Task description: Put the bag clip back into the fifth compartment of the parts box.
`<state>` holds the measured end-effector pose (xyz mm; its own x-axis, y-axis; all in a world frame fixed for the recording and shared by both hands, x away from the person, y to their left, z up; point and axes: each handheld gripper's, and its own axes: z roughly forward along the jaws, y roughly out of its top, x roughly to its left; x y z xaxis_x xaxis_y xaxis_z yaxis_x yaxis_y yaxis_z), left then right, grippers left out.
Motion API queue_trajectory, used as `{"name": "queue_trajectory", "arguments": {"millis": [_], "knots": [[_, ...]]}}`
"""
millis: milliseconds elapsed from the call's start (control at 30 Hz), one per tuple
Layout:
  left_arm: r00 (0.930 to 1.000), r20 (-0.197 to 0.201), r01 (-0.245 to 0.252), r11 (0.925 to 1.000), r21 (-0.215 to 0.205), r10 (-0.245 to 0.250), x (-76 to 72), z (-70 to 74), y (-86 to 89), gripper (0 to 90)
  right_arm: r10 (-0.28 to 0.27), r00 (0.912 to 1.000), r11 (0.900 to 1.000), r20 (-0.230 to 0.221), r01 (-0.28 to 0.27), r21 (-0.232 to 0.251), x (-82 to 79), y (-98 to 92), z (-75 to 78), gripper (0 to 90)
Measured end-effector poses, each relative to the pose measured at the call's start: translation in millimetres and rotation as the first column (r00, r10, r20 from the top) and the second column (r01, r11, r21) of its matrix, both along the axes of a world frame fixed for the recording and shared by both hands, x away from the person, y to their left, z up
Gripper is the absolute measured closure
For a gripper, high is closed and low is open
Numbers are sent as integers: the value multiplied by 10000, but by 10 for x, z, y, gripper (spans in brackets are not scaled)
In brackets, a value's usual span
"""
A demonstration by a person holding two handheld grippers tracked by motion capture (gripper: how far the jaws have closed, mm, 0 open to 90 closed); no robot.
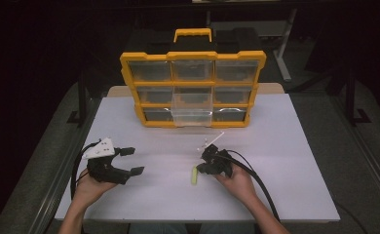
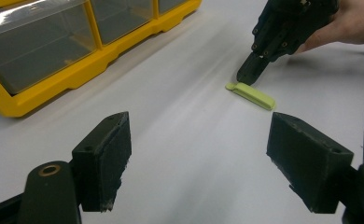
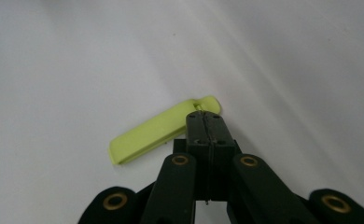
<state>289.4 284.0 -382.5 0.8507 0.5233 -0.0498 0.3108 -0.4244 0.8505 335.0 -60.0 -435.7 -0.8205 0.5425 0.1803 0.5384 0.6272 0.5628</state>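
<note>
Two grippers rest low over a white table (image 1: 285, 161), one in each of the person's hands. In the high view the left gripper (image 1: 134, 161) sits at the lower left of the frame, its jaws spread wide with nothing between them; the left gripper view confirms this, with bare table showing between the two black pads (image 2: 103, 161). The right gripper (image 1: 198, 167) sits just right of the frame's centre, low in the picture, with its jaws pressed flat together. In the right gripper view the closed tips meet in a single seam, and no part of anything lies between them.

A small yellow-green bar (image 1: 194, 176) lies flat on the table at the lower middle of the high view, just left of the right gripper's tips. In the right gripper view the bar (image 3: 157, 130) runs from the lower left up toward the centre, and the shut tips sit over its upper end; whether they touch it is hard to tell. In the left gripper view the bar (image 2: 251, 95) lies at the upper right, directly under the right gripper (image 2: 249, 70).

A yellow drawer organiser (image 1: 193, 90) stands at the upper middle of the high view, with one clear drawer (image 1: 192, 109) pulled out toward the person.
</note>
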Motion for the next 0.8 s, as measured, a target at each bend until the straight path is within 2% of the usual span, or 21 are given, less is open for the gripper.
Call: {"name": "queue_trajectory", "arguments": {"millis": [333,500,533,567,800], "knots": [[10000,-3,-17,10000,28,17,2,-3,18,220,-12,10000,9998,-44,12,174,42,77,-19,889],[10000,17,-10,10000,-20,10,-1,-4,34,226,133,9998,9994,-161,-128,307,77,150,-24,888],[10000,0,-22,10000,-28,22,-2,-3,35,226,156,9999,9995,-55,-154,261,86,164,-28,889],[10000,11,-26,10000,-48,26,-1,-4,37,226,139,9998,9994,-155,-135,303,83,184,-24,889],[10000,-30,-6,10000,-1,6,-2,-8,34,225,432,9990,9988,-116,-430,238,96,315,-23,888]]}}
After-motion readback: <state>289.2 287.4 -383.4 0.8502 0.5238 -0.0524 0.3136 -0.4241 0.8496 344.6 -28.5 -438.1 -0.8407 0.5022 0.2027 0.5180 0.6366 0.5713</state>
